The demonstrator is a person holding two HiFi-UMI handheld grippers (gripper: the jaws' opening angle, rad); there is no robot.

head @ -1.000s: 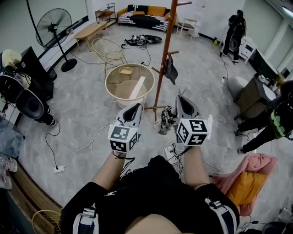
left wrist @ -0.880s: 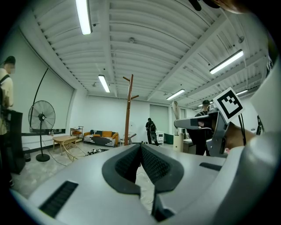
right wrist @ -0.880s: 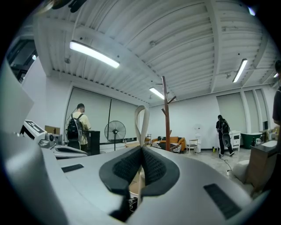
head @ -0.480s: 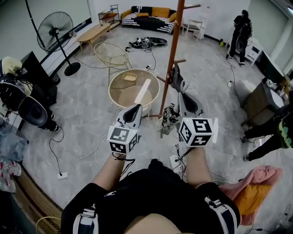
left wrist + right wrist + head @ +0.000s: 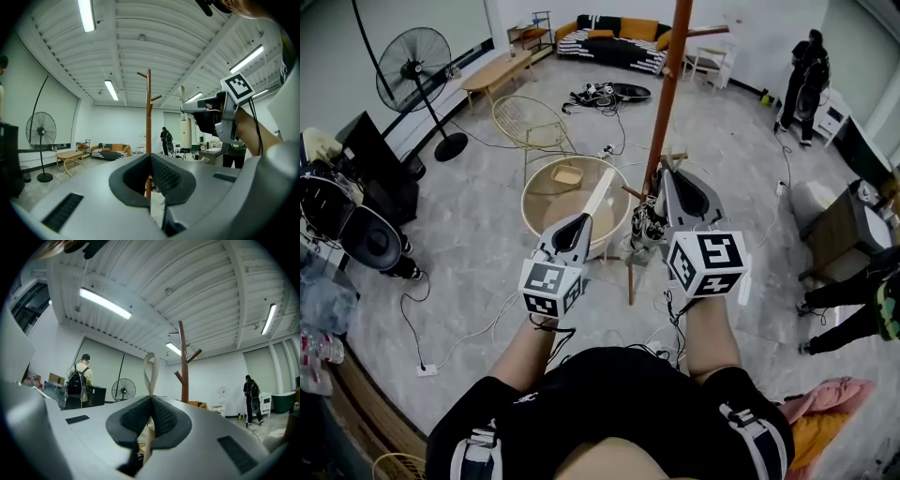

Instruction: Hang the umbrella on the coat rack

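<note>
The wooden coat rack (image 5: 668, 94) stands just ahead, its pole rising past my right gripper (image 5: 672, 178); it also shows as a coat rack (image 5: 148, 117) in the left gripper view and a coat rack (image 5: 183, 362) with side pegs in the right gripper view. My right gripper (image 5: 151, 399) is shut on the umbrella's pale strap loop (image 5: 150, 369), which sticks up between the pads. The folded umbrella (image 5: 644, 228) hangs below it, close to the pole. My left gripper (image 5: 575, 228) is held level to the left, shut and empty; its pads (image 5: 161, 176) meet.
A round wooden tub (image 5: 546, 199) with a plank sits left of the rack's base. A wire chair (image 5: 525, 117), a standing fan (image 5: 417, 61) and speakers (image 5: 356, 230) lie further left. Cables cross the floor. A person (image 5: 806, 75) stands at the far right.
Both grippers have moved forward toward the coat rack. The right one has risen with the umbrella and now sits beside the pole.
</note>
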